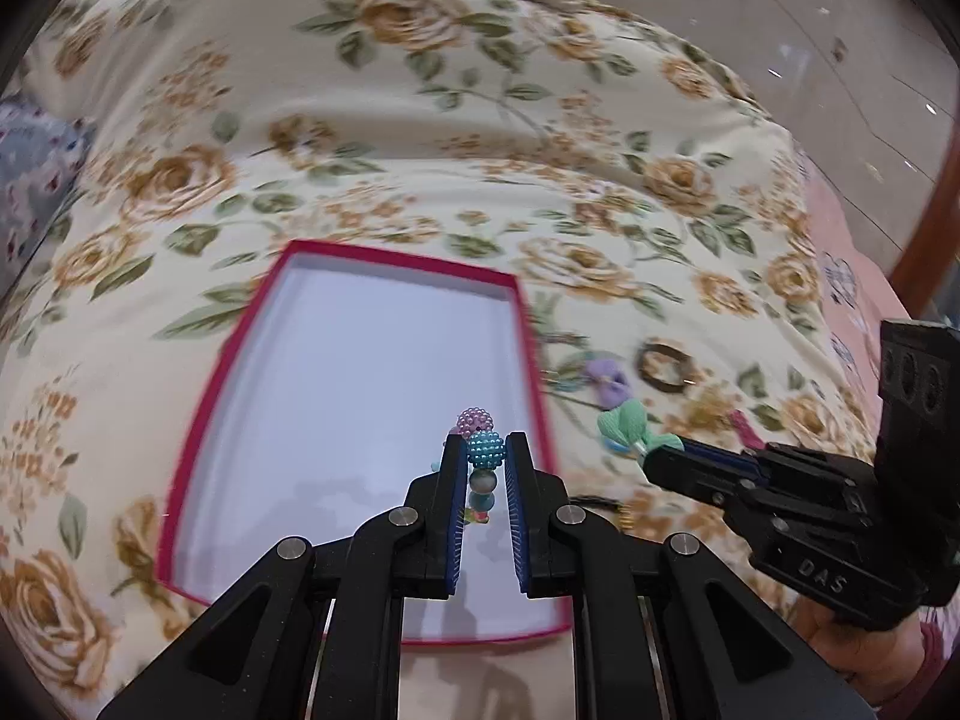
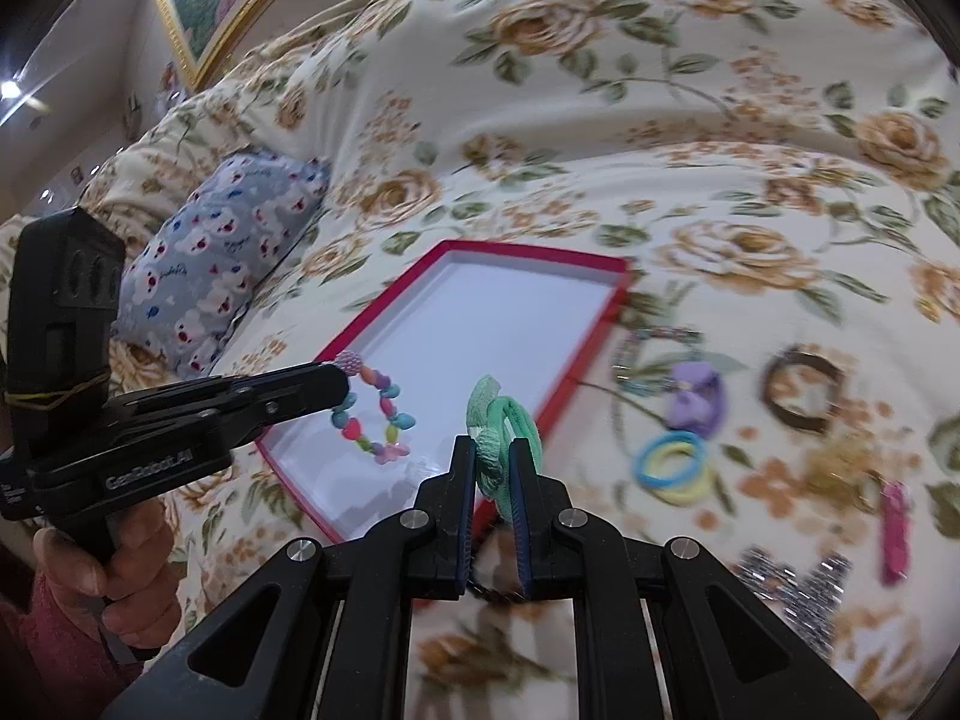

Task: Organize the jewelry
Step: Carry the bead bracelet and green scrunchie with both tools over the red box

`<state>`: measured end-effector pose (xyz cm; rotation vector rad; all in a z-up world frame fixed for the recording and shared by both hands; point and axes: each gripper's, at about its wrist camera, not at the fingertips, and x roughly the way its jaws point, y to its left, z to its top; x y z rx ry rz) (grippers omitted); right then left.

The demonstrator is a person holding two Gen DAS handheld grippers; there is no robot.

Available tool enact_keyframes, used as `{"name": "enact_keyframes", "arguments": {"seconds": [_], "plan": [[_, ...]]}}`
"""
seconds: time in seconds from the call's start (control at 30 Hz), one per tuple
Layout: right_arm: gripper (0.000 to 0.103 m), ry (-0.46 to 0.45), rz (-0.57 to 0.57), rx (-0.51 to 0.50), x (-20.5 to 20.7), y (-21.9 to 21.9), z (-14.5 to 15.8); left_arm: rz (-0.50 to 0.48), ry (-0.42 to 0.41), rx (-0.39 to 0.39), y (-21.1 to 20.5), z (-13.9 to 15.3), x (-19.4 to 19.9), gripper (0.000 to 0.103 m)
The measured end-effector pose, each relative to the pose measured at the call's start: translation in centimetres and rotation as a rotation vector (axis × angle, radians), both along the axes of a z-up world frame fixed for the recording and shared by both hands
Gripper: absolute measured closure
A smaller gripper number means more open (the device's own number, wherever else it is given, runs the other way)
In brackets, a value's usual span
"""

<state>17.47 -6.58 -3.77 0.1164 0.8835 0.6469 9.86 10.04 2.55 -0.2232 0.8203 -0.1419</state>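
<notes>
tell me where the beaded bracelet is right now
The beaded bracelet hangs from the left tongs over the near end of the red-rimmed tray, just left of the green hair tie pinched in the right tongs.

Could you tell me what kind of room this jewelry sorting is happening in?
Most likely a bedroom: the red-rimmed box sits on a rumpled floral quilt, a small patterned pillow lies beside it, and a gold-framed picture hangs on the wall.
</notes>
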Motion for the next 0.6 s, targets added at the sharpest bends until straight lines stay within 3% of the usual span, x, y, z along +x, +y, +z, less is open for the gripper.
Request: {"name": "enact_keyframes", "arguments": {"seconds": [0.37, 0.6], "plan": [[0.092, 0.066, 0.113, -0.024, 2.6, 6.2, -2.8, 0.141, 0.063, -0.009, 4.6, -2.9, 2.0, 0.092], [0.092, 0.117, 0.147, -0.076, 3.5, 7.9, -5.1, 0.178, 0.121, -0.002, 5.8, -5.5, 3.7, 0.091]]}}
